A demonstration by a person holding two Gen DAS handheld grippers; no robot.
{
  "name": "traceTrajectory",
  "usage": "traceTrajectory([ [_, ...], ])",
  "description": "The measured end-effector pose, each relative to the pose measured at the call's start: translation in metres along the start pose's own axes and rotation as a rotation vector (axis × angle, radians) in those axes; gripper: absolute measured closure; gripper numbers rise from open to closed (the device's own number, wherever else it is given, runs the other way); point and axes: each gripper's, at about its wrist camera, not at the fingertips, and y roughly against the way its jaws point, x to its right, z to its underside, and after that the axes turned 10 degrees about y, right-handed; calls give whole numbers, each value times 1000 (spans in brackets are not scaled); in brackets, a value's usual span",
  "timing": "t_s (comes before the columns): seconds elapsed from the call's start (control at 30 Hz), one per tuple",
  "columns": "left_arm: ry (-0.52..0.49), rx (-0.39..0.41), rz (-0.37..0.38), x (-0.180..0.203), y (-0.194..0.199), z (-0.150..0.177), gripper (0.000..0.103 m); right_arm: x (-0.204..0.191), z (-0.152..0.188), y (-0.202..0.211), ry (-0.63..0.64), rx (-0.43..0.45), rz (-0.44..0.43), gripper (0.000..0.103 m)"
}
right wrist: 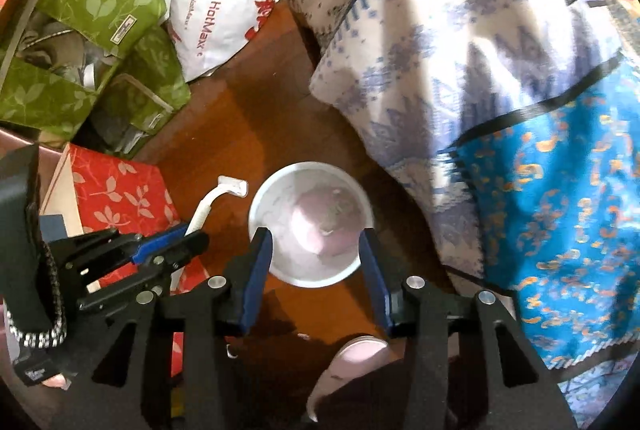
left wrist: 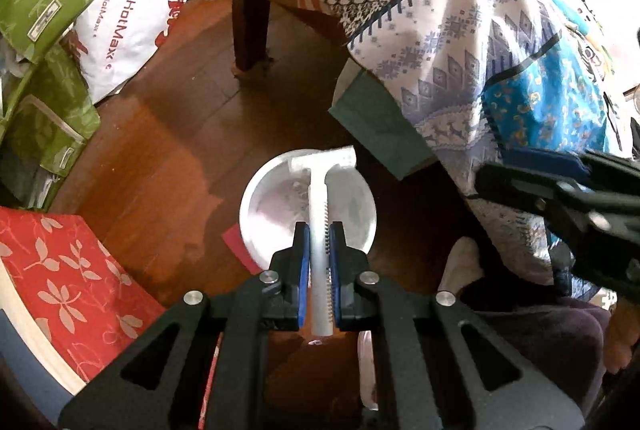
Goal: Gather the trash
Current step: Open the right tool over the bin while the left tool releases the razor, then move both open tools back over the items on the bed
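Note:
My left gripper (left wrist: 319,230) is shut on the handle of a white disposable razor (left wrist: 322,198) and holds it over a round white trash bin (left wrist: 256,214) on the wooden floor. The razor head points away from me. In the right wrist view the razor (right wrist: 208,202) and left gripper (right wrist: 192,238) sit left of the bin (right wrist: 264,202). My right gripper (right wrist: 316,236) is open and empty, its jaws standing either side of the bin's near rim. It also shows at the right edge of the left wrist view (left wrist: 560,190).
A patterned cloth (left wrist: 460,30) hangs over a table at the right, with a dark table leg (left wrist: 250,14). Green leaf-print bags (right wrist: 96,2), a white HotMaxx bag (right wrist: 212,26) and a red leaf-print box (right wrist: 120,190) crowd the left. A slippered foot (right wrist: 352,366) is near.

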Motion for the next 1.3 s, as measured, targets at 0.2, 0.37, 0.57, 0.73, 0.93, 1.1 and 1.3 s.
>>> traceTrajectory([
  [0.2, -39, 1, -60, 14, 0, -2, 72, 7, 11, 19, -6, 42, 38, 61],
  [0.37, -83, 54, -80, 25, 24, 9, 72, 3, 22, 32, 9, 64, 68, 61],
  [0.57, -132, 146, -86, 42, 67, 24, 72, -2, 36, 59, 15, 126, 89, 61],
  [0.73, -154, 228, -55, 54, 109, 37, 72, -10, 50, 95, 24, 212, 130, 61],
  [0.93, -195, 346, -17, 77, 163, 55, 72, -18, 72, 140, 34, 325, 185, 61],
  [1.1, -239, 454, 13, 100, 207, 72, 72, -22, 95, 182, 37, 427, 242, 61],
  [1.3, -283, 556, 71, 129, 251, 90, 72, -13, 128, 236, -16, 571, 299, 61],
])
